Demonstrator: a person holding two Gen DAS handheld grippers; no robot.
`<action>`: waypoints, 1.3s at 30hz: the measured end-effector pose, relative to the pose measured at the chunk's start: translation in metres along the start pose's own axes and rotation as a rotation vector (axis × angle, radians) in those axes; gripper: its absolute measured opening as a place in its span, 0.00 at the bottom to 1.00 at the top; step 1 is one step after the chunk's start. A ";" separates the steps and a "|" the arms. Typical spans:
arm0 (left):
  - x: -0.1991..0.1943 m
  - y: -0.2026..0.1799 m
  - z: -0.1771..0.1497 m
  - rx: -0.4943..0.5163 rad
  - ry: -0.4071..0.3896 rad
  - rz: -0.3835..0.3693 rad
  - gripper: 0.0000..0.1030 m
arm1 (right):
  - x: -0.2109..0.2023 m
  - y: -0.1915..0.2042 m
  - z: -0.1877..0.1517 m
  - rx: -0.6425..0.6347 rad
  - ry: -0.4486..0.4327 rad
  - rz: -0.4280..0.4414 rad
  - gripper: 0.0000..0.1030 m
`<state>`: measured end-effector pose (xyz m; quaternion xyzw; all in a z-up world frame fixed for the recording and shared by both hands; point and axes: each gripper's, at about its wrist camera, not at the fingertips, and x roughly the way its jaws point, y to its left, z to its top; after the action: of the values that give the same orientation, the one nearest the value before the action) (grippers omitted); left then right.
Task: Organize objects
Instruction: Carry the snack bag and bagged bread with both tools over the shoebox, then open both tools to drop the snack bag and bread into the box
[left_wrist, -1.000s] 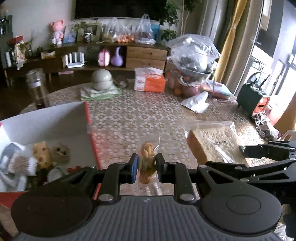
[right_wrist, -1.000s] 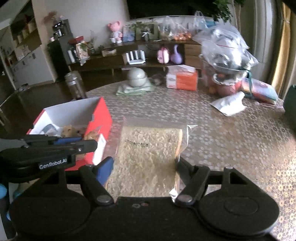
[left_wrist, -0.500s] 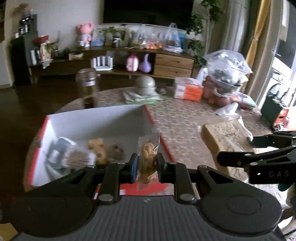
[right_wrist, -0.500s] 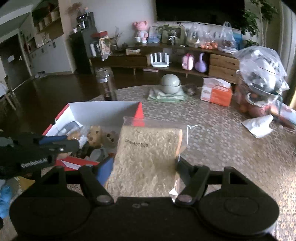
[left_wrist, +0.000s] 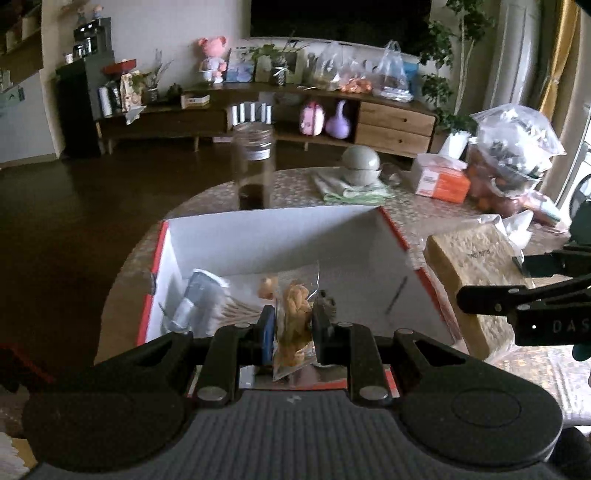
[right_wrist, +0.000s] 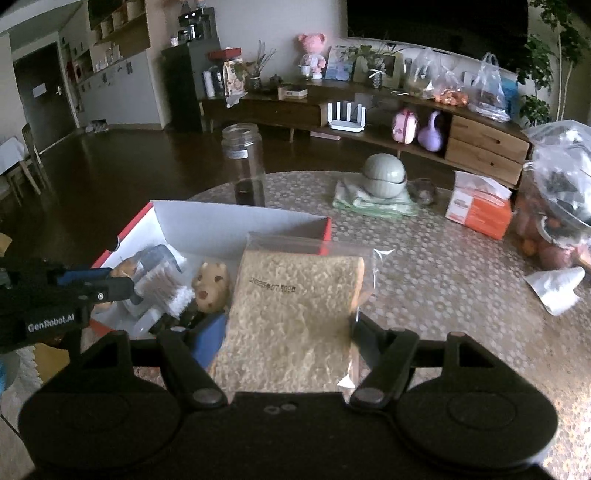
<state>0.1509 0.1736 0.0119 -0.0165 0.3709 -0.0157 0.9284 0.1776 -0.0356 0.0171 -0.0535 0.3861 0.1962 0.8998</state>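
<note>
My left gripper (left_wrist: 293, 328) is shut on a small clear bag of a golden pastry (left_wrist: 293, 317), held above the near edge of a red box with white inside (left_wrist: 280, 236). In the box lie a white brush with a grey handle (left_wrist: 207, 302) and cookies (right_wrist: 212, 286). My right gripper (right_wrist: 288, 332) is shut on a slice of bread in a clear bag (right_wrist: 295, 306), at the box's right side above the table. In the left wrist view the bagged bread (left_wrist: 476, 266) and the right gripper (left_wrist: 517, 295) show at right; in the right wrist view the left gripper (right_wrist: 110, 284) reaches over the box.
Beyond the box stand a glass jar (left_wrist: 253, 166), a grey-green bowl on a folded cloth (right_wrist: 384, 175), an orange tissue pack (right_wrist: 480, 210) and a big plastic bag of fruit (left_wrist: 513, 155). A white wrapper (right_wrist: 557, 284) lies at right on the patterned round table (right_wrist: 461, 295).
Both grippers have swung left with their loads. The pastry bag went from over bare table to over the box's near edge; the bread came alongside the box's right wall.
</note>
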 end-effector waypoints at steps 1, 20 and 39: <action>0.003 0.004 0.000 -0.003 0.005 0.002 0.19 | 0.004 0.004 0.001 -0.010 0.003 0.005 0.71; 0.066 0.049 -0.005 -0.020 0.124 0.100 0.19 | 0.084 0.045 0.013 -0.100 0.084 0.053 0.71; 0.086 0.055 -0.023 -0.102 0.242 0.071 0.21 | 0.096 0.042 -0.003 -0.114 0.136 0.052 0.75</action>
<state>0.1978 0.2244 -0.0664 -0.0488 0.4807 0.0342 0.8748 0.2190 0.0322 -0.0516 -0.1079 0.4358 0.2371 0.8615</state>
